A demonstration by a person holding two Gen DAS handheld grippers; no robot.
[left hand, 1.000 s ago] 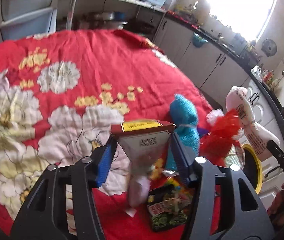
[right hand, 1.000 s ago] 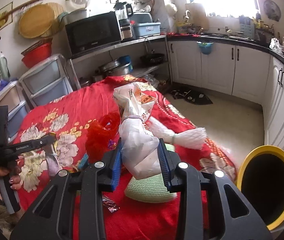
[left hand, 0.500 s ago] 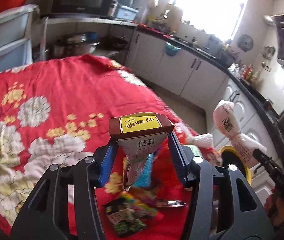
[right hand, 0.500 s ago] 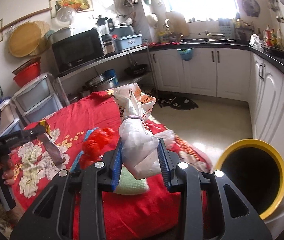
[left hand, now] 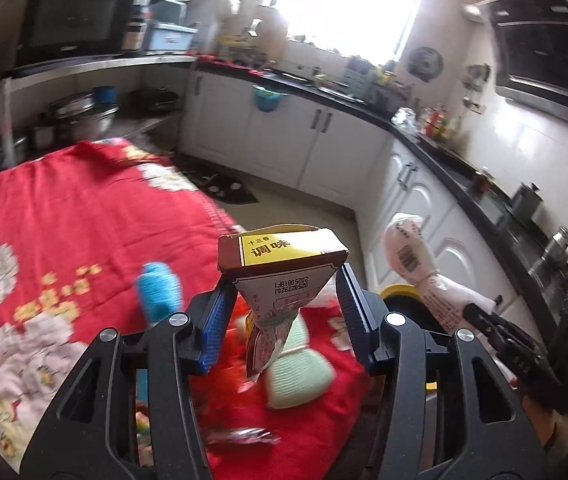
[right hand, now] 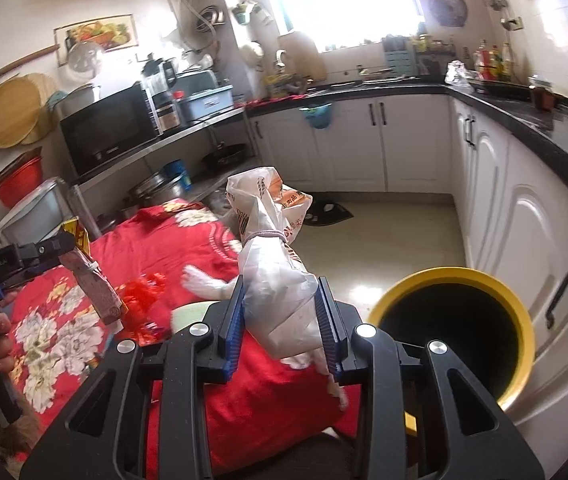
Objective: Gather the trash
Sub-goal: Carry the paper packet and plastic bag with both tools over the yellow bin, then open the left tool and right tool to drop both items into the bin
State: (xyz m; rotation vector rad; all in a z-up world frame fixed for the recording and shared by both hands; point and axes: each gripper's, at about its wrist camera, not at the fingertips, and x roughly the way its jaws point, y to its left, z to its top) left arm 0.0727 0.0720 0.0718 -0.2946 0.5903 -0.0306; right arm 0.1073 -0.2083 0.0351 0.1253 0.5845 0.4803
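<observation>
Left gripper (left hand: 284, 316) clamping seasoning packet (left hand: 280, 276), red floral tablecloth (left hand: 64, 216)

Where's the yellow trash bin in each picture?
Left wrist view: only a bit of the yellow trash bin peeks out at lower right, behind the left gripper.
Right wrist view: the bin sits big at lower right, beside the right gripper.
Shared landmark: the red flowered cloth.
</observation>
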